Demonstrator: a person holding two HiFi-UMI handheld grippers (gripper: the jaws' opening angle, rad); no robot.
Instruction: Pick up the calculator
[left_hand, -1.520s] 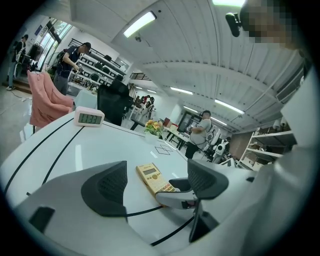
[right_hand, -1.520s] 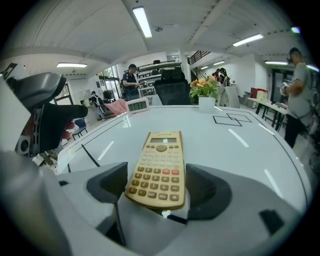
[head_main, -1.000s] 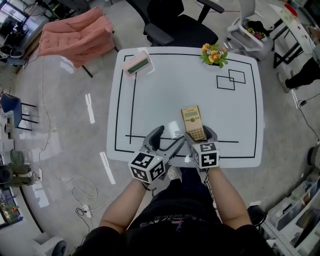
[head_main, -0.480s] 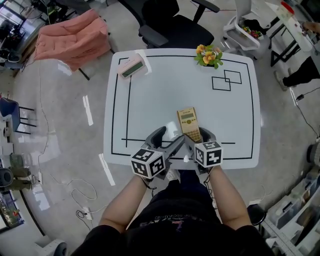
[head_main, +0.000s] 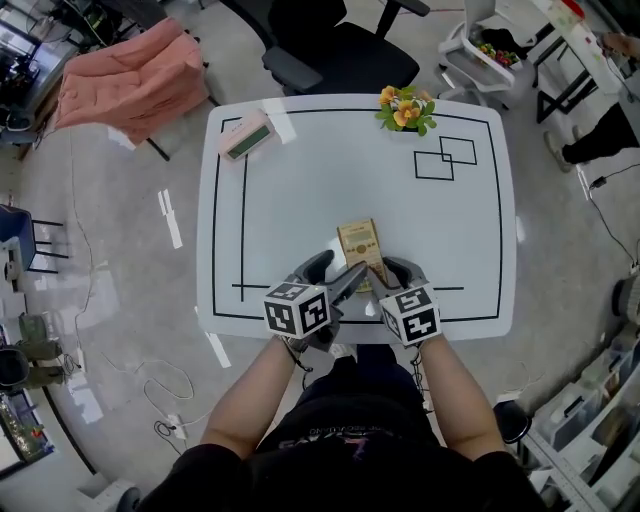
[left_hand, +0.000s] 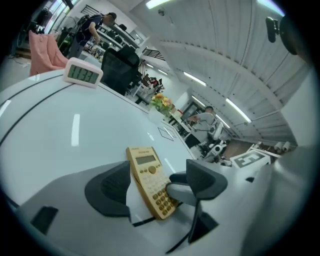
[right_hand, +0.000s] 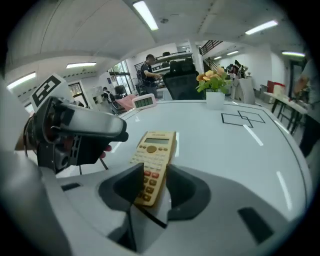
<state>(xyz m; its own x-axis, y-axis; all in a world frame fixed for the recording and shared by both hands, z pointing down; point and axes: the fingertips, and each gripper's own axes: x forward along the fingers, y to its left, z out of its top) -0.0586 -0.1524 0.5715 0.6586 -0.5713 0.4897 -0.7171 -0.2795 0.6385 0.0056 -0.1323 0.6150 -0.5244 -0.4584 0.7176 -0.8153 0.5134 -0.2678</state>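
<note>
A gold-coloured calculator (head_main: 359, 243) lies on the white table (head_main: 300, 200) near its front edge. My right gripper (head_main: 385, 272) has the calculator's near end (right_hand: 152, 160) between its pads. Its jaws are closing, and both pads touch the calculator's sides. The keypad end sits tilted between them. My left gripper (head_main: 335, 276) is just to the left, open. In the left gripper view its wide jaws frame the calculator (left_hand: 149, 176) and one right-gripper finger (left_hand: 182, 190) without touching them. In the right gripper view the left gripper (right_hand: 75, 131) shows at the left.
A pink desk clock (head_main: 246, 136) stands at the table's far left corner and a small flower pot (head_main: 403, 108) at the far right. Black tape lines and two square outlines (head_main: 445, 158) mark the tabletop. A black office chair (head_main: 335, 50) stands behind the table.
The right gripper's jaws have narrowed from wide open onto the calculator's near end. The left gripper has dipped and rolled slightly beside it.
</note>
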